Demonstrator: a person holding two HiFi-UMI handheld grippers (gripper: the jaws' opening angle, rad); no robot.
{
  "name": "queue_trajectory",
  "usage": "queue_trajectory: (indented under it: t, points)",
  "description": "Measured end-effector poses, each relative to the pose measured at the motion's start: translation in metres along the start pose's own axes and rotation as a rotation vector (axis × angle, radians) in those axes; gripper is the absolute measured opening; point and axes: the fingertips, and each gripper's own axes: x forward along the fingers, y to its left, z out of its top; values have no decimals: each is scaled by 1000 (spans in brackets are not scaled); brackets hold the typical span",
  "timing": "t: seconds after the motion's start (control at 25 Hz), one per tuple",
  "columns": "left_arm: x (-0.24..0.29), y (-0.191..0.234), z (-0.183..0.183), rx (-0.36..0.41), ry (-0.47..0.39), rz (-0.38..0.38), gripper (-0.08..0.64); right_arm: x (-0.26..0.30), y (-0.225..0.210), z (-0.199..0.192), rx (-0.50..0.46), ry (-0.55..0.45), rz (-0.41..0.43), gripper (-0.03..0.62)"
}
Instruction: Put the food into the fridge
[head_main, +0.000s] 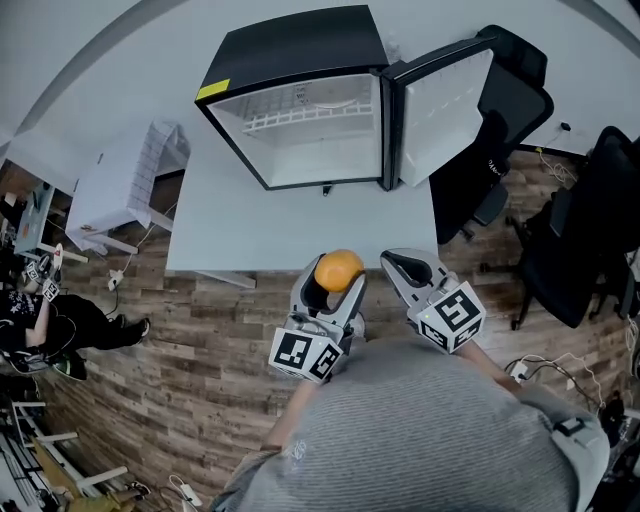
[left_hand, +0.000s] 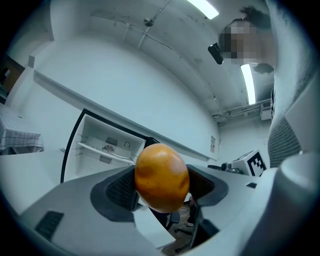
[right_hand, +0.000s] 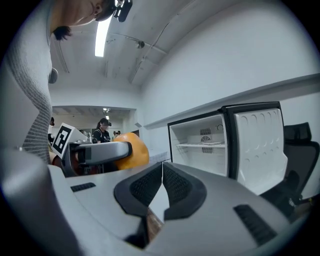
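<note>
One orange (head_main: 338, 270), clamped between the pads of the left hand-held gripper (head_main: 332, 285), whose jaws stood wide around it. It was held at the near edge of the desk (head_main: 240, 235), evidently for carrying across.

One fridge (head_main: 300, 60), ahead of that gripper on the desk, with its door (head_main: 445, 105) swung open, ready to receive the fruit.

One right hand-held gripper (head_main: 405, 266), just beside the left, jaws together and empty, apparently kept clear.
</note>
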Motion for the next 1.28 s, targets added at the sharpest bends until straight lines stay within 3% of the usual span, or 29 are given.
queue_trajectory:
  t: [0.28, 0.52, 0.84, 1.28]
  points:
    - [22, 57, 15, -5, 9, -56, 324, 55, -10, 10, 0, 29, -62, 12]
    - [42, 95, 18, -24, 35, -96, 324, 84, -31, 19, 13, -2, -131, 12]
    - [71, 102, 2, -60, 74, -136, 324, 92, -54, 6, 40, 37, -165, 12]
    - [110, 89, 3, -53, 79, -98, 324, 89, -100, 22, 42, 30, -131, 12]
